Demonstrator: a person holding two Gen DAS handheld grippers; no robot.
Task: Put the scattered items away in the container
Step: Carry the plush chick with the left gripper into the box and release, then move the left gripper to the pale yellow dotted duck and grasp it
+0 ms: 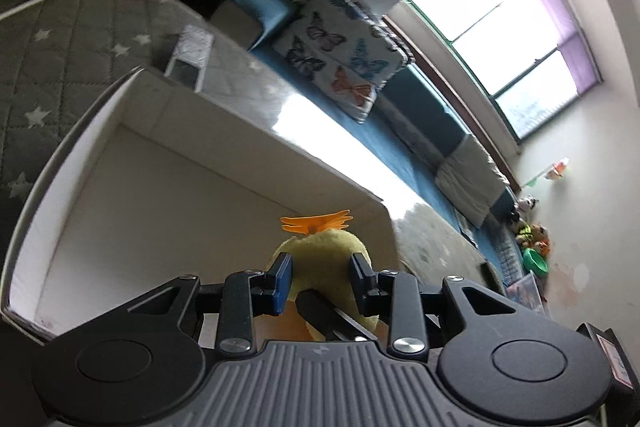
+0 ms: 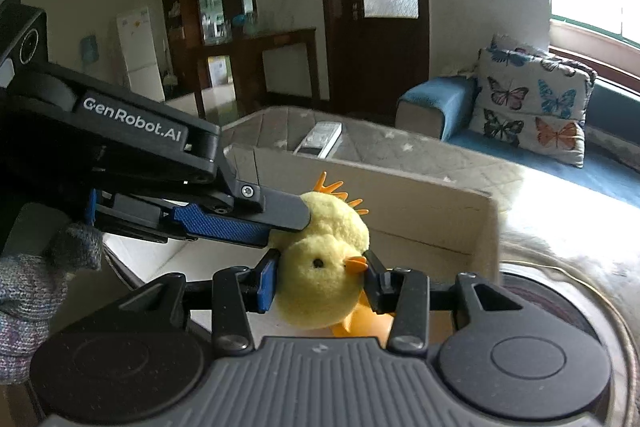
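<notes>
Both grippers clamp the plush chick (image 2: 320, 267) above the open white box (image 1: 168, 163); the right gripper (image 2: 320, 283) pinches its head, the left gripper (image 1: 320, 279) its body, likely steadying it for release inside.

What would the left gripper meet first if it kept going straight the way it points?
The left gripper is shut on the yellow plush chick, as is the right gripper. Straight ahead, it would probably meet the white box, likely its far wall; depth is unclear.
</notes>
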